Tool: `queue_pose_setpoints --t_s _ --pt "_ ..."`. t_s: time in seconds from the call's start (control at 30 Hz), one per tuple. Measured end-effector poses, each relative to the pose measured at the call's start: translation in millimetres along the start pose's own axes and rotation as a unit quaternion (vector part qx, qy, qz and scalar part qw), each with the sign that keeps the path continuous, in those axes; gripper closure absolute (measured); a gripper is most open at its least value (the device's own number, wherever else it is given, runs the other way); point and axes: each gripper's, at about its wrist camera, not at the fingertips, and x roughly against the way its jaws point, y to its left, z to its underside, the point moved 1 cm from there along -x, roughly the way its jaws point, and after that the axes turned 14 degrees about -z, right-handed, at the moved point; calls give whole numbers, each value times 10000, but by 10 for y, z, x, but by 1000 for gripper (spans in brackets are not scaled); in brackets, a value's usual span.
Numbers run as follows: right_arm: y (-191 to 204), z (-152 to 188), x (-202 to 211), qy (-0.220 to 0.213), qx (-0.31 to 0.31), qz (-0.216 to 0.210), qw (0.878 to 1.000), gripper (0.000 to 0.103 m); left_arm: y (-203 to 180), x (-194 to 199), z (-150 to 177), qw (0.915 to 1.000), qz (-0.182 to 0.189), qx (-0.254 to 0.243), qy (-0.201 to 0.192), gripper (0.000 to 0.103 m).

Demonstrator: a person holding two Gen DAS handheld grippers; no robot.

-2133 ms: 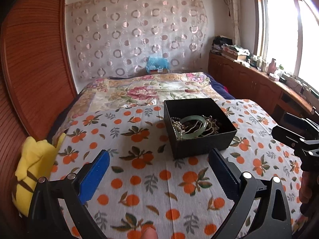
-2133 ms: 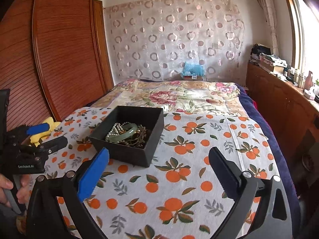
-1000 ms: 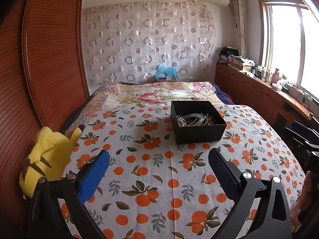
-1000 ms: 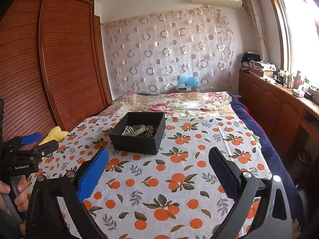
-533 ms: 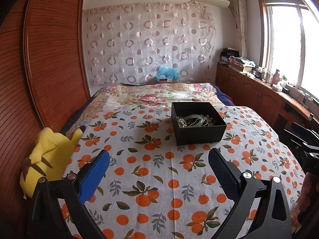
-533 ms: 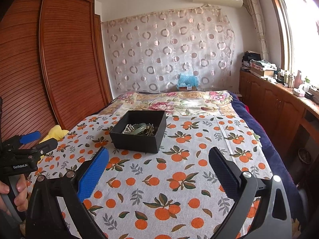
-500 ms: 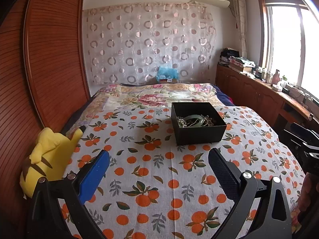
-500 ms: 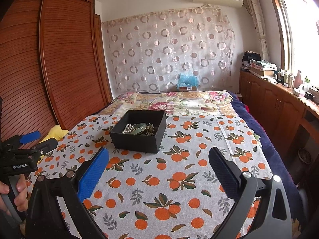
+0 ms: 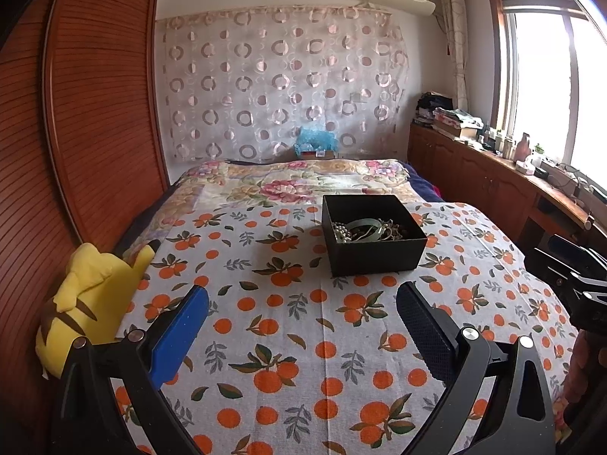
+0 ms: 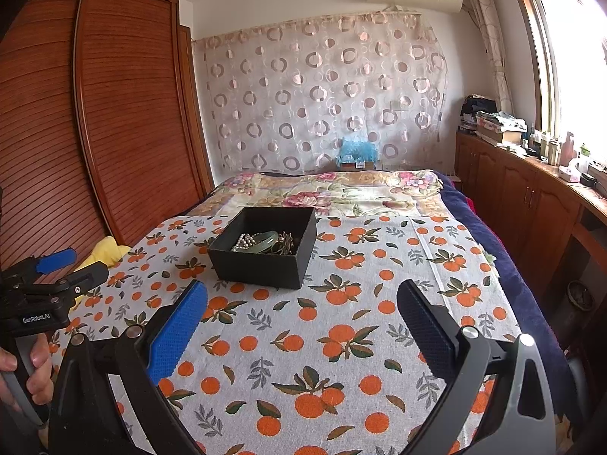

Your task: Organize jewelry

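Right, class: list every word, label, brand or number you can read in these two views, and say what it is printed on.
"GenRobot.AI": white lettering on the black body of the left gripper, in the right wrist view.
The small label on the box under the blue bag by the curtain is too small to read.
Nothing else carries readable text.

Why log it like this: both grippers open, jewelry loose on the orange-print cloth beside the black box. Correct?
Not quite. The jewelry lies inside the black box, not on the orange-print cloth; the left wrist view shows it. The left gripper and right gripper are open.
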Motion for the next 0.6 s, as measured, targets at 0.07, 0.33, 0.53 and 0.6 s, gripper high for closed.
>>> queue_pose_setpoints --t_s 0.07,0.33,0.53,0.6 --pt "-5 -4 -2 9 -14 -4 10000 3 -2 2 0 10000 -6 -5 -6 7" --pt "-1 -5 2 2 -2 1 10000 3 -58 54 -10 10000 12 2 -50 7" --pt "-6 -13 5 5 -6 -3 10000 3 -64 72 -16 10000 -9 -13 -83 7" --pt "-4 -6 3 4 -3 4 10000 3 -73 87 -22 10000 -10 -12 -98 7"
